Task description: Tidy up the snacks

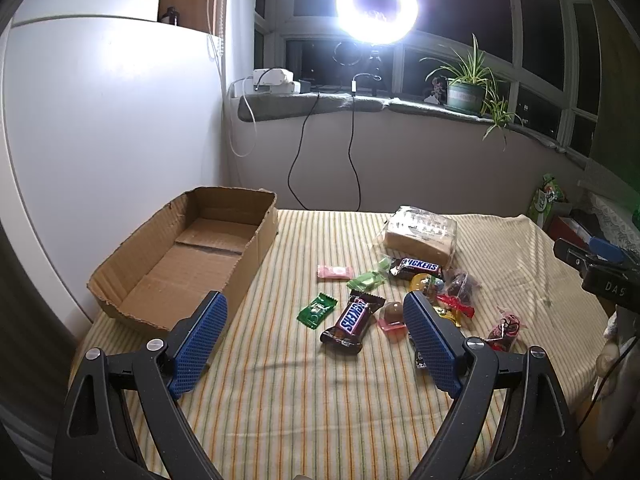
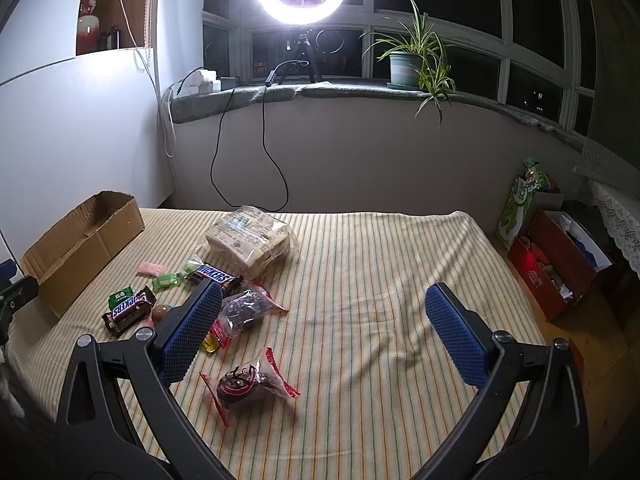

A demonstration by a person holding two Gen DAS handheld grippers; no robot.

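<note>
left gripper (image 1: 316,336) jaws apart, empty | right gripper (image 2: 324,332) jaws apart, empty | Snickers bar (image 1: 352,318) between left fingers, 12 o'clock | snack pile (image 1: 424,280) at 1 o'clock | cardboard box (image 1: 132,260) empty, 10 o'clock, on striped cloth (image 1: 320,392)

A shallow brown cardboard box (image 1: 188,256) sits open and empty at the left on the striped cloth; to its right lie scattered snacks: two brown Snickers bars (image 1: 352,319), a green wrapped candy (image 1: 317,310), a pink sweet (image 1: 335,272); a clear-wrapped cracker pack (image 1: 420,232) lies behind; red-trimmed dark-filled packets (image 2: 250,384) lie nearest.
</note>
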